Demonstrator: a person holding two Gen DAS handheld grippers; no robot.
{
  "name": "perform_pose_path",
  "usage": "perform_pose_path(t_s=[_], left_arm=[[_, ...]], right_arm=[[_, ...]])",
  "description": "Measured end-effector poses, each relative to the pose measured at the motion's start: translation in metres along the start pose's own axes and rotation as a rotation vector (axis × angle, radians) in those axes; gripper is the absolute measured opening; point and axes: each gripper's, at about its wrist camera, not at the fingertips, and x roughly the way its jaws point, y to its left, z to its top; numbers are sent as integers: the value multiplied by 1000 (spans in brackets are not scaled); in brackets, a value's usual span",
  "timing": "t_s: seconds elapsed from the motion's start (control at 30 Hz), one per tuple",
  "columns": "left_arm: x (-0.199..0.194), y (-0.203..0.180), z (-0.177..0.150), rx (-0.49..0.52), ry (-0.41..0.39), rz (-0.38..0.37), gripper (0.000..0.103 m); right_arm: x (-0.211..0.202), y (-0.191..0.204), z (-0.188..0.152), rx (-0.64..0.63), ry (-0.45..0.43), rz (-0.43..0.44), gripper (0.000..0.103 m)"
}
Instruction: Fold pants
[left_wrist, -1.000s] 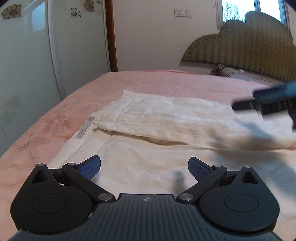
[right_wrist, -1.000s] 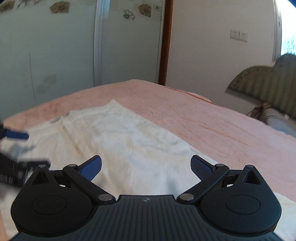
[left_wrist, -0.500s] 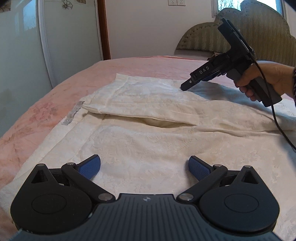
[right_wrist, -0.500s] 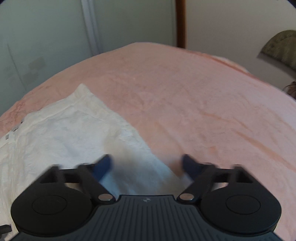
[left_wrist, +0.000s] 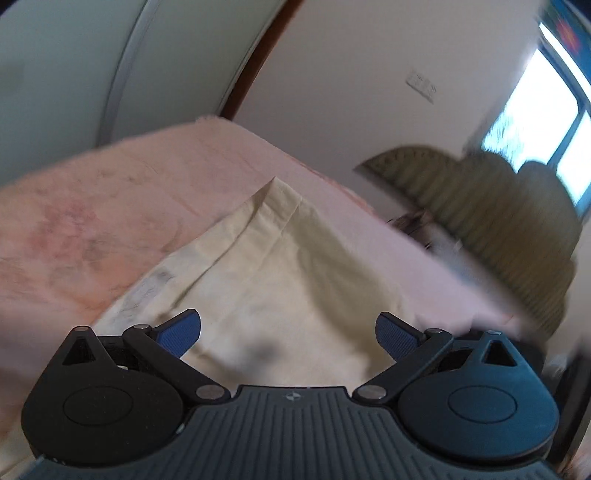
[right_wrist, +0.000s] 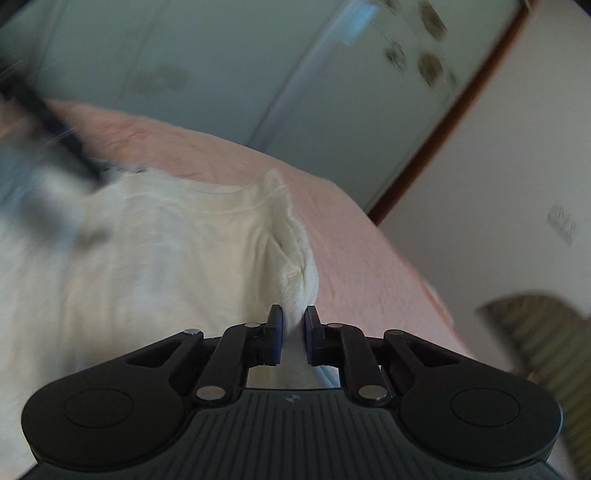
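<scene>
Cream-white pants (left_wrist: 280, 266) lie on a pink bed (left_wrist: 92, 206). In the left wrist view my left gripper (left_wrist: 288, 332) is open, its blue pads spread wide just above the cloth, holding nothing. In the right wrist view my right gripper (right_wrist: 293, 332) is shut on a bunched edge of the pants (right_wrist: 147, 266), and the cloth rises in a ridge from the jaws. The left gripper shows there as a dark blur (right_wrist: 55, 147) at the far left over the pants.
Pale wardrobe doors (right_wrist: 221, 74) stand beyond the bed. A brown door frame (right_wrist: 443, 122) and white wall are to the right. A green padded headboard (left_wrist: 498, 206) and a bright window (left_wrist: 546, 110) are at the right of the left wrist view.
My right gripper has closed on the edge of the pants and both views have tilted. My left gripper has swung toward the pants' far corner and stays open.
</scene>
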Motion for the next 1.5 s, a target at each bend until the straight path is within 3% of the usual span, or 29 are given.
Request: perform_pose_path(t_s=[0.13,0.27,0.3,0.37,0.4,0.43,0.53,0.6,0.67,0.7,0.73,0.77,0.8,0.87,0.97,1.07,1.13,1.17,1.2,1.23,1.33,1.5], left_arm=[[34,2,32,-173,62,-139,102],[71,2,43,-271,127,-136,98],[77,4,42,-310,133,-126,91],[86,13,41,-372,139,-156,54],[90,15,40,-382,156,-170,21],[95,17,40,-390,175,-176,6],[101,18,40,-371,158,-162,3],[99,16,40,-348,150,-145,4],[95,15,40,-337,148,-122,11],[91,16,37,-327,155,-105,23],[87,16,35,-319,165,-97,44],[83,17,32,-313,169,-99,56],[80,17,29,-311,167,-104,73],[76,16,27,-295,148,-107,78],[71,18,30,-233,122,-82,85],[73,19,39,-217,102,-66,91],[77,19,46,-196,106,-59,93],[81,18,50,-190,112,-57,93],[85,18,54,-187,119,-58,93],[91,18,57,-188,131,-58,93],[108,22,65,-248,174,-61,93],[127,28,68,-374,196,-82,93]], right_arm=[[-27,29,-3,-100,-31,-10,12],[-37,38,-6,-117,-37,11,11],[-36,38,-6,-108,-36,15,11],[-36,38,-6,-90,-47,17,11],[-35,37,-6,-77,-45,27,11],[-35,37,-6,-70,-45,31,11],[-35,42,-9,-91,-51,-24,11],[-39,38,-11,-66,-47,-50,11],[-38,17,-12,10,-29,-79,19],[-34,3,-13,62,-7,-83,38],[-27,-16,-15,132,7,-75,71],[-20,-34,-19,205,13,-51,87],[-12,-52,-24,286,23,-6,94],[12,-86,-30,455,19,90,93],[65,-120,-40,683,88,219,92],[110,-120,-44,752,157,264,90],[130,-109,-44,753,194,321,46],[129,-103,-41,729,165,312,37],[127,-95,-36,683,147,318,22],[121,-83,-29,607,134,292,16],[89,-33,-5,245,79,145,13],[34,46,9,-198,-16,-10,12]])
